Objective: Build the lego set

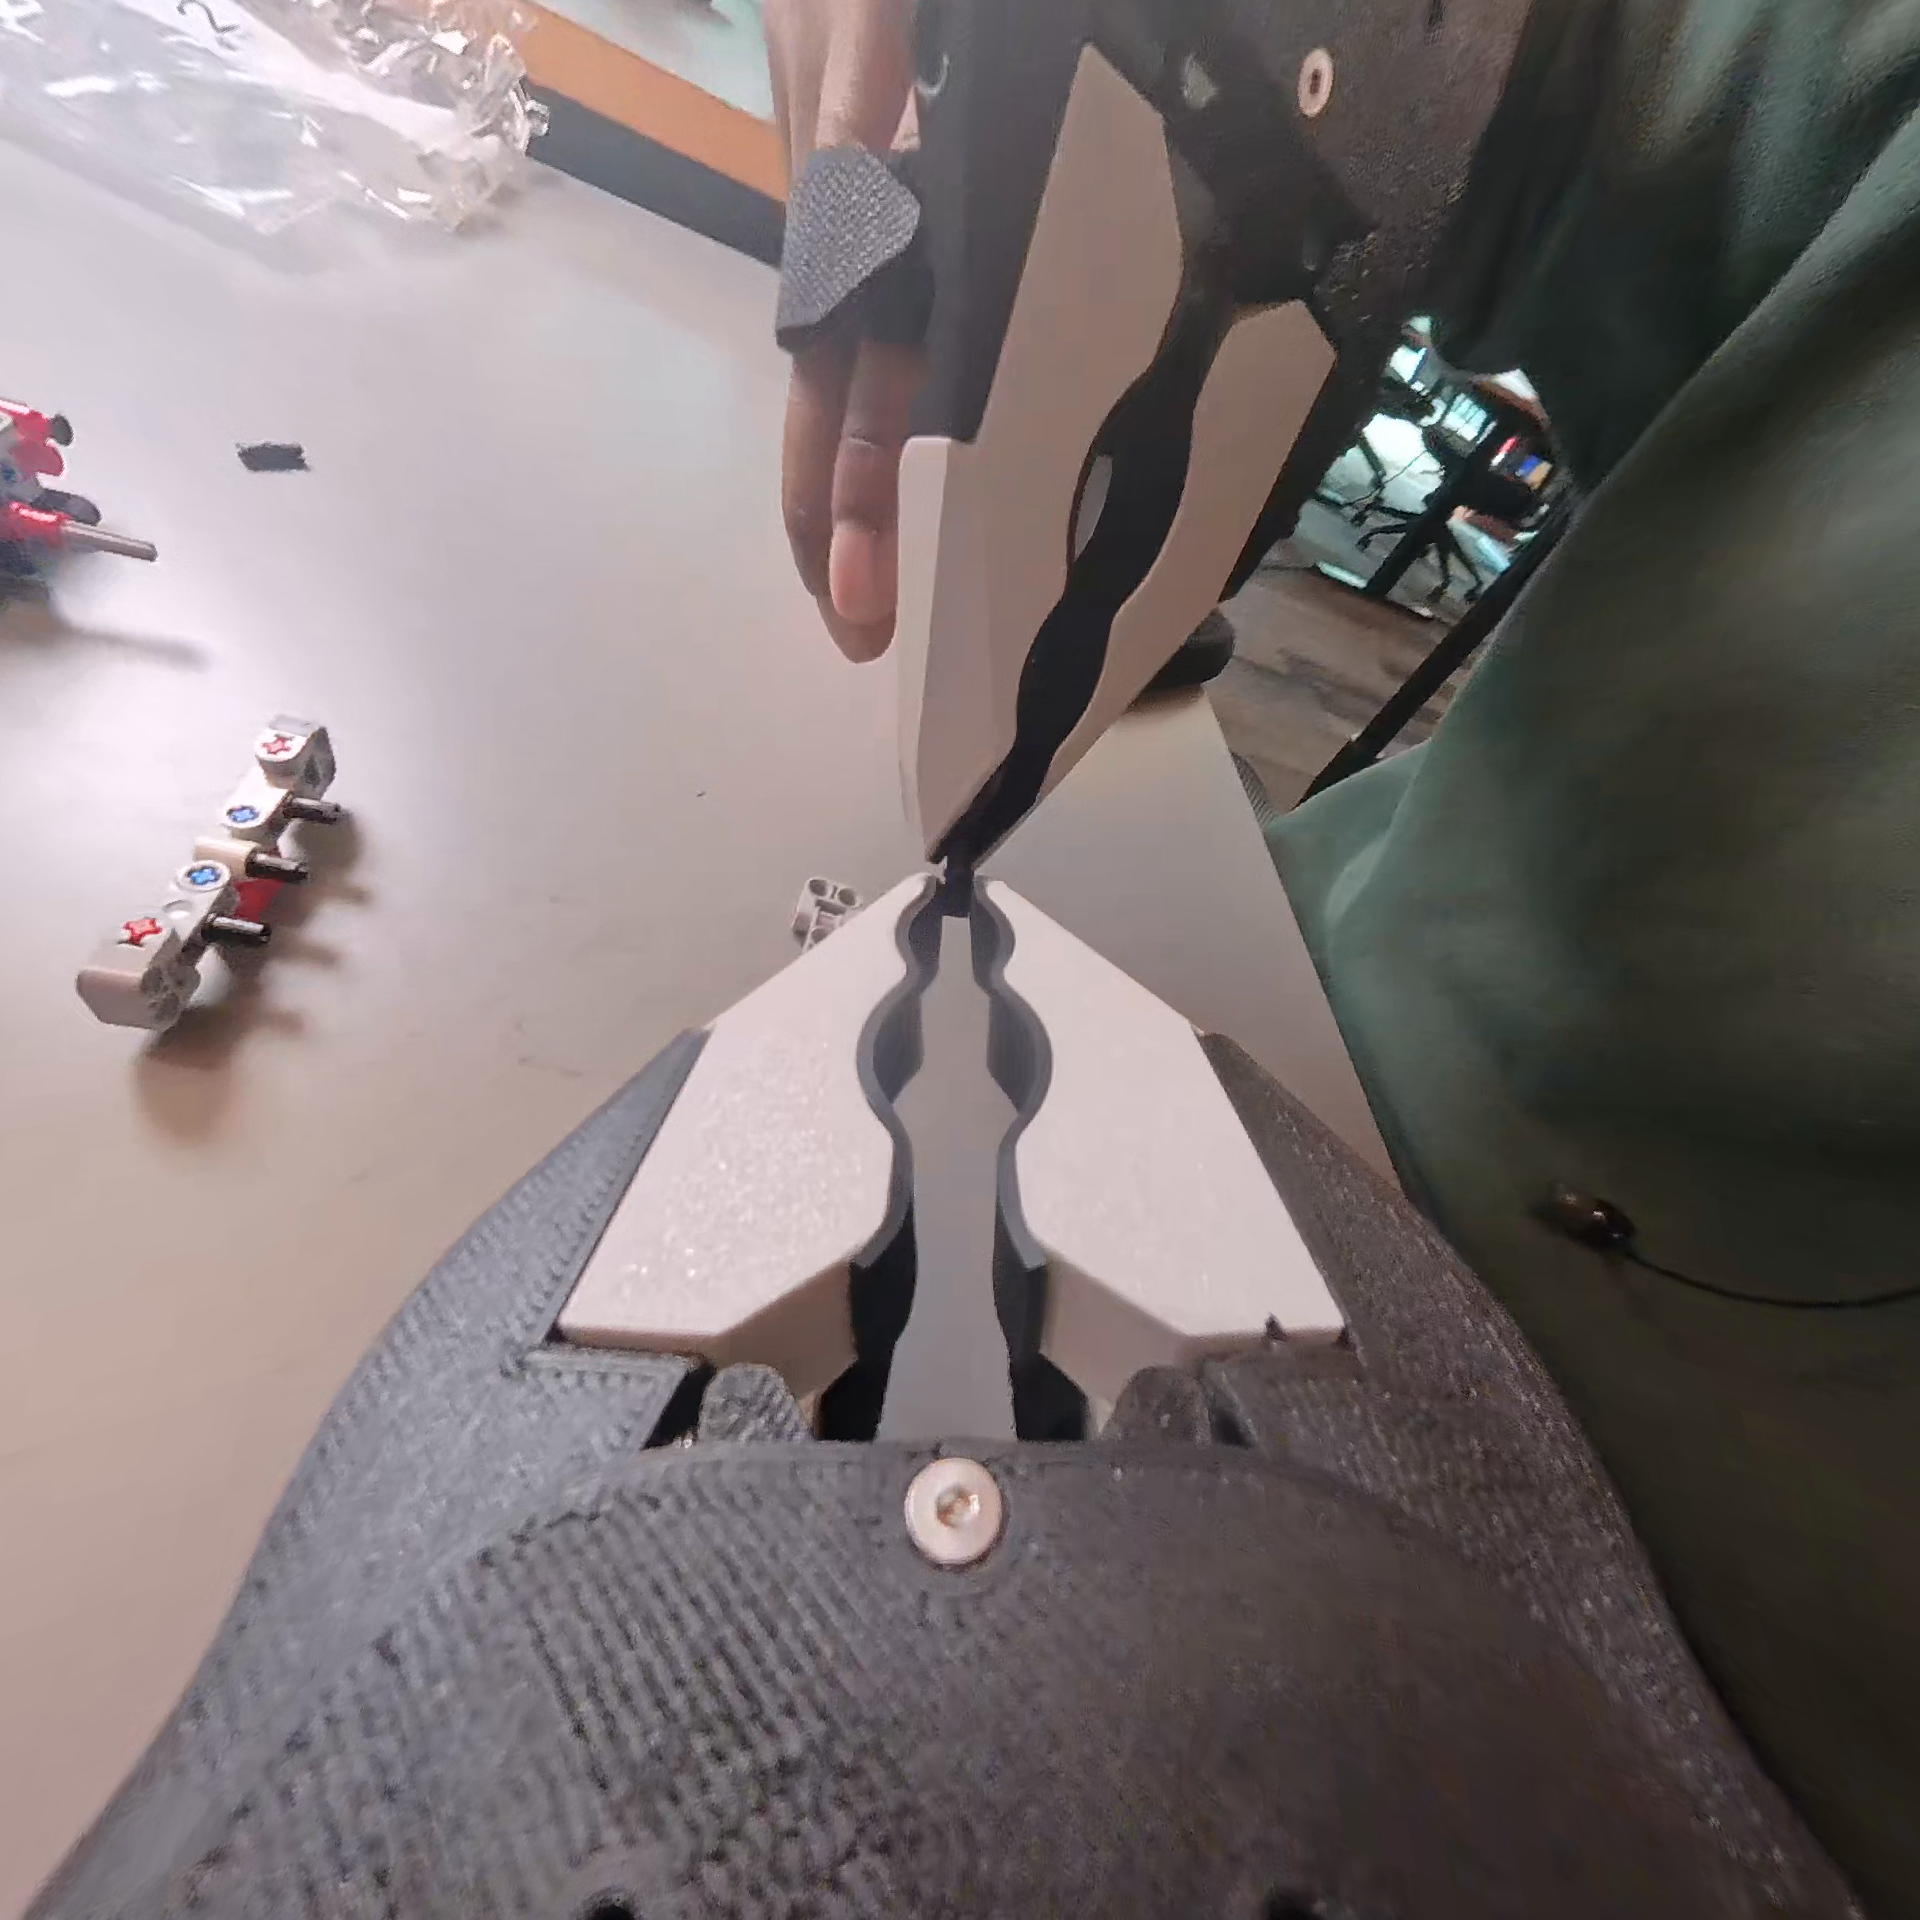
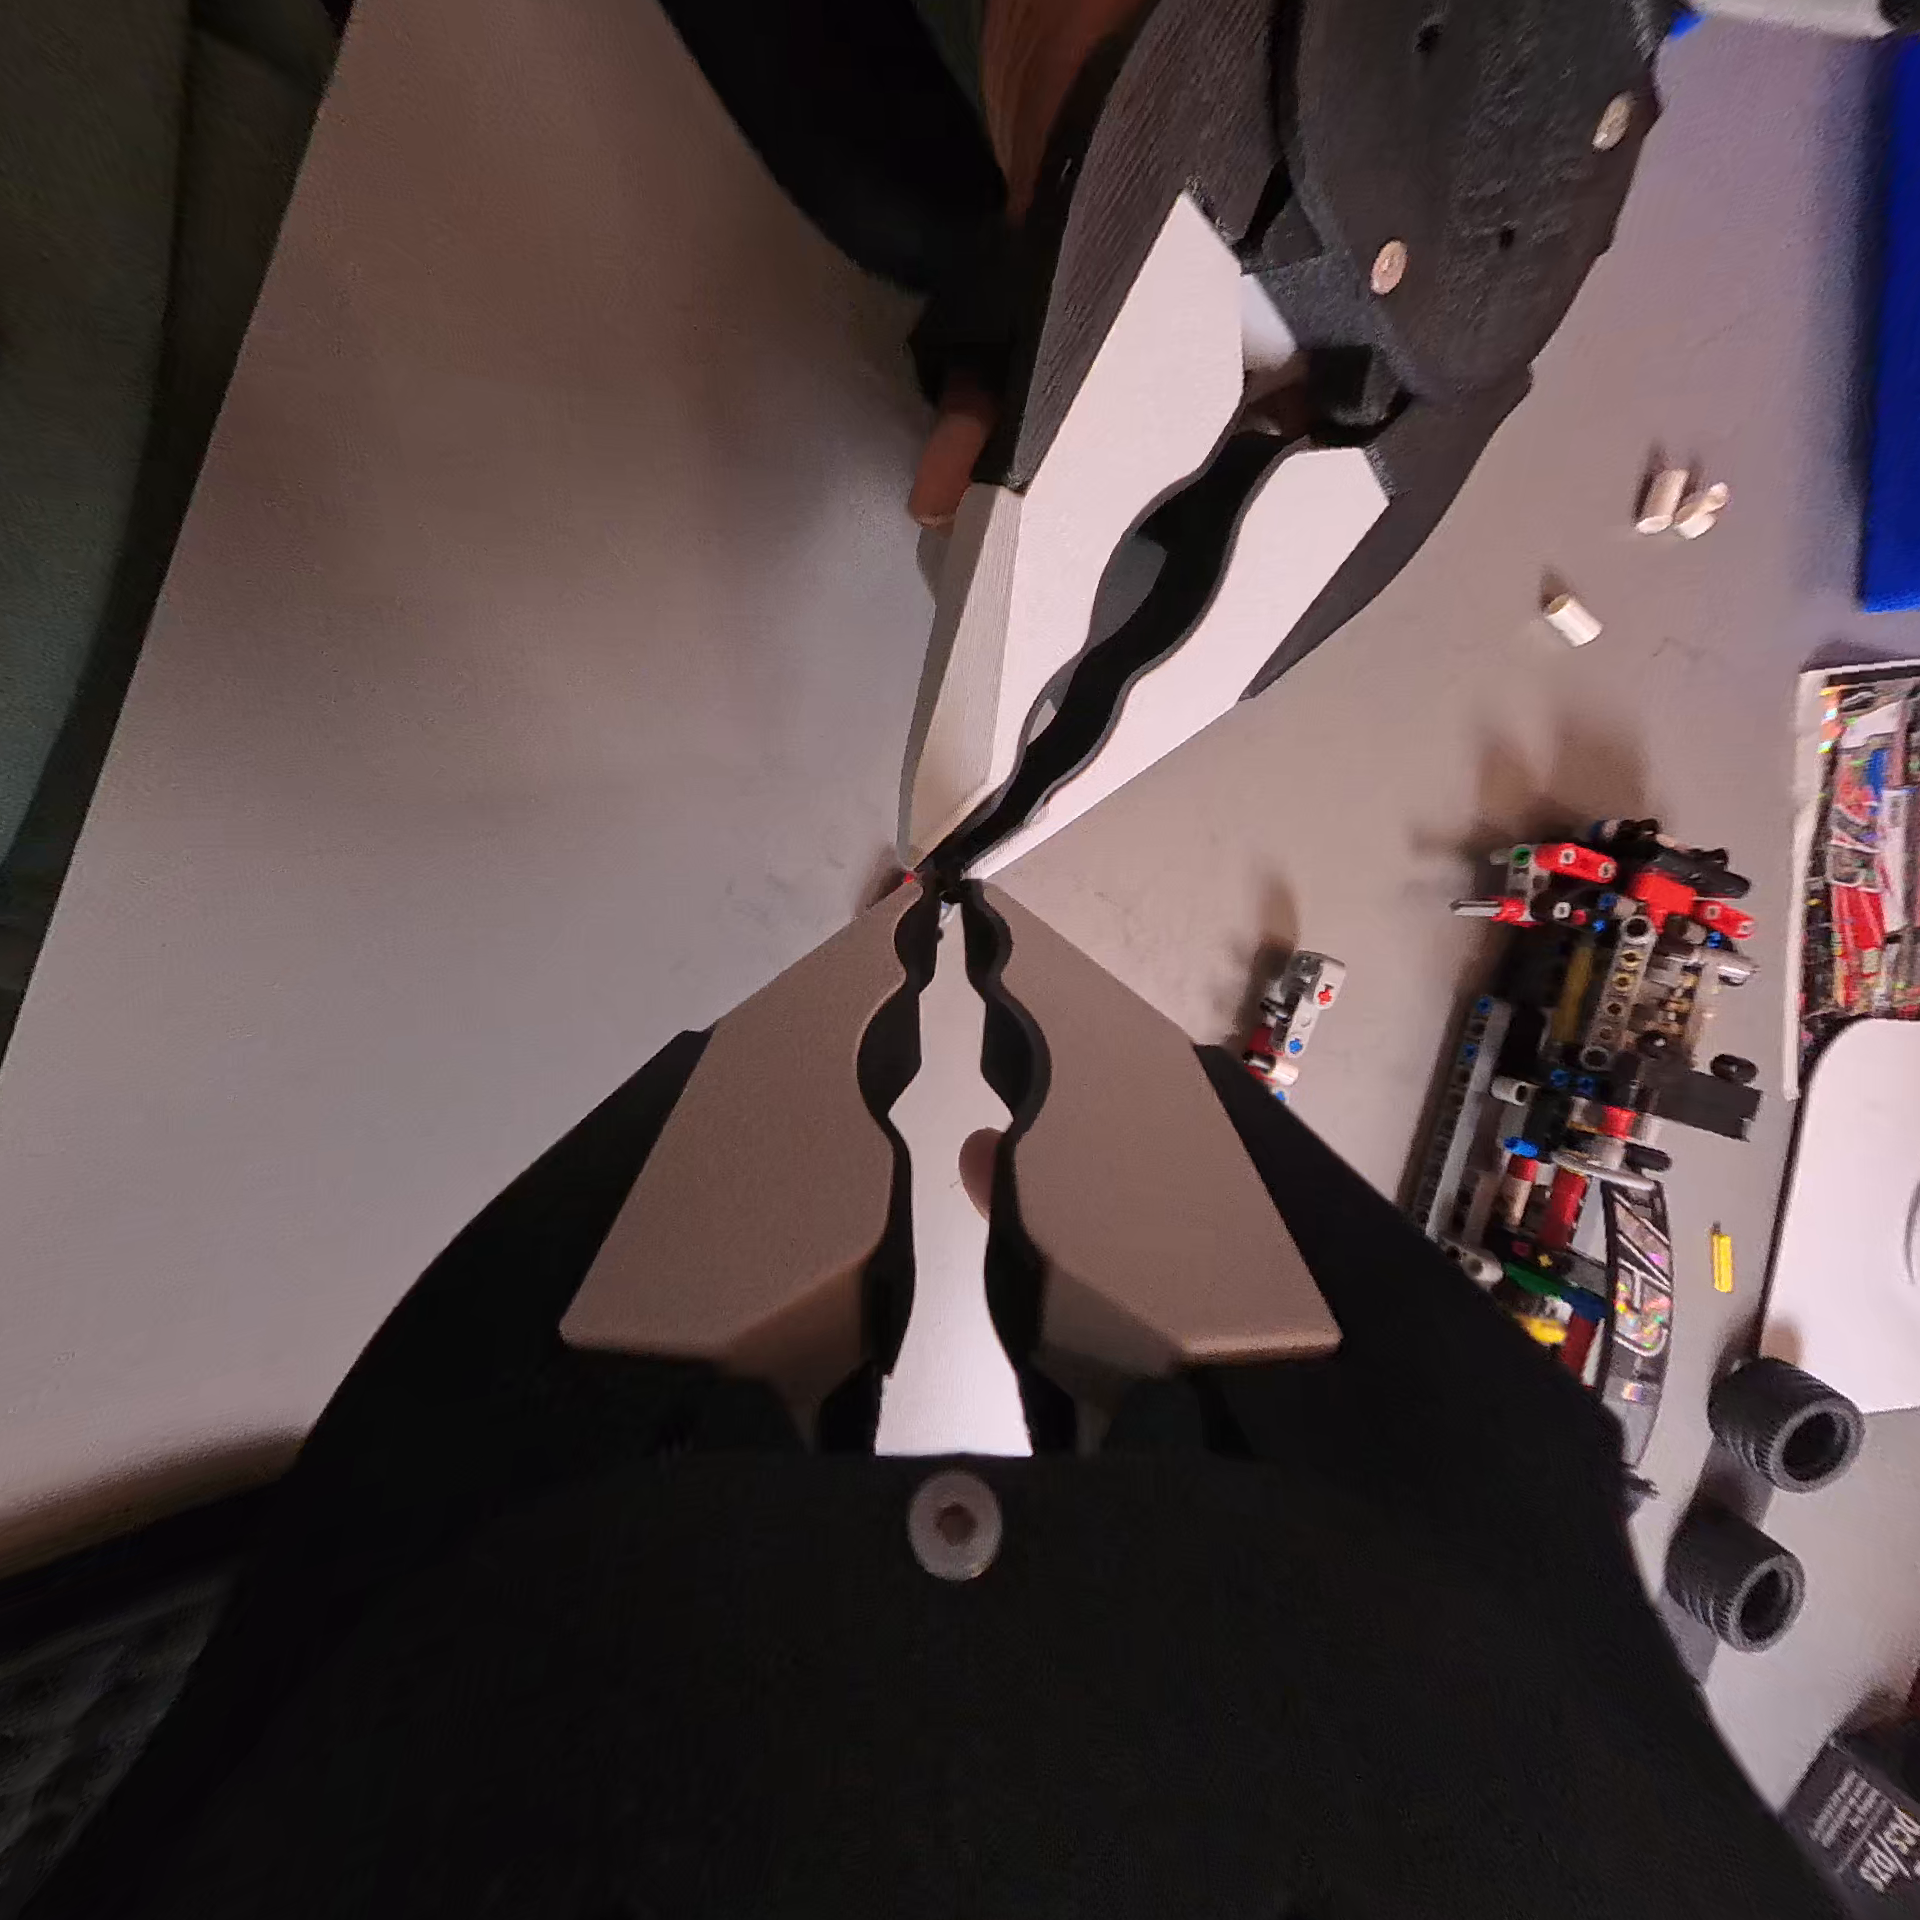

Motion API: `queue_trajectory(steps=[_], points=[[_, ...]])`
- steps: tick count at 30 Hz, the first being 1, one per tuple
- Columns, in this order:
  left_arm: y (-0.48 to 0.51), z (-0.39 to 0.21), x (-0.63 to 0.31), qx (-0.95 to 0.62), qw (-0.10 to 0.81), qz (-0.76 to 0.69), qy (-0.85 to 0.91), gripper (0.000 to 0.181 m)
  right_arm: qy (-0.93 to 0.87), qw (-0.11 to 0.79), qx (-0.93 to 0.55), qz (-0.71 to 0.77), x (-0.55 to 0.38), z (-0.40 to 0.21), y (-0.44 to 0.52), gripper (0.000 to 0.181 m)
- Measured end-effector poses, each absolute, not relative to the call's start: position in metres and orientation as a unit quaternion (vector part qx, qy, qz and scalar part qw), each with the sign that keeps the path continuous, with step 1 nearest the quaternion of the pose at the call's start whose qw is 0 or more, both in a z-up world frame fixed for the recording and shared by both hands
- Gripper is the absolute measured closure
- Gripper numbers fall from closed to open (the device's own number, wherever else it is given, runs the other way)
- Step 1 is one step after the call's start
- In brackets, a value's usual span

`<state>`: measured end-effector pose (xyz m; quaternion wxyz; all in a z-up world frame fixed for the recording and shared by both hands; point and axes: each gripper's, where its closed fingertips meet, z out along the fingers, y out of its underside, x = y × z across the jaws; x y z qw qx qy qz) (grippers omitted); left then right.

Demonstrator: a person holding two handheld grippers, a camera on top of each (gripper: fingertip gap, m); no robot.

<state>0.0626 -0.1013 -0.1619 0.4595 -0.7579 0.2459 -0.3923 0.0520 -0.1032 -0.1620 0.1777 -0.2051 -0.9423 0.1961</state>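
My two grippers meet tip to tip just above the table. In the left wrist view, my left gripper (image 1: pixel 953 894) is shut on a small dark piece (image 1: pixel 954 881) with a hint of blue, mostly hidden by the fingertips. My right gripper (image 1: pixel 961 844) comes down from above, its jaws closed onto the same piece. In the right wrist view, my right gripper (image 2: pixel 943 910) points at the left gripper (image 2: pixel 948 862), and only a dark speck shows between them. A grey sub-assembly with black pins (image 1: pixel 208 883) lies to the left; it also shows in the right wrist view (image 2: pixel 1294 1013).
The partly built car chassis (image 2: pixel 1590 1091) lies right, with two black tyres (image 2: pixel 1785 1423), white cylinders (image 2: pixel 1571 620), a yellow piece (image 2: pixel 1722 1257) and a booklet (image 2: pixel 1865 852). A grey connector (image 1: pixel 828 904), black bit (image 1: pixel 272 455) and plastic bag (image 1: pixel 260 104) lie left. The person's green sleeve (image 1: pixel 1610 727) is close right. The tips of both grippers are at nearly the same place.
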Motion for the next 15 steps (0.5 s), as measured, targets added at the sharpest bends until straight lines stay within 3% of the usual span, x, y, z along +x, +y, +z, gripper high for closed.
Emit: queue_trajectory(steps=[8, 15], points=[[-0.114, -0.140, 0.071, -0.709, 0.483, -0.434, 0.276, 0.179, -0.903, 0.226, -0.191, 0.313, 0.059, -0.134, -0.122, 0.176], [-0.121, -0.136, 0.077, -0.694, 0.485, -0.444, 0.292, 0.179, -0.902, 0.225, -0.183, 0.319, 0.064, -0.133, -0.125, 0.178]])
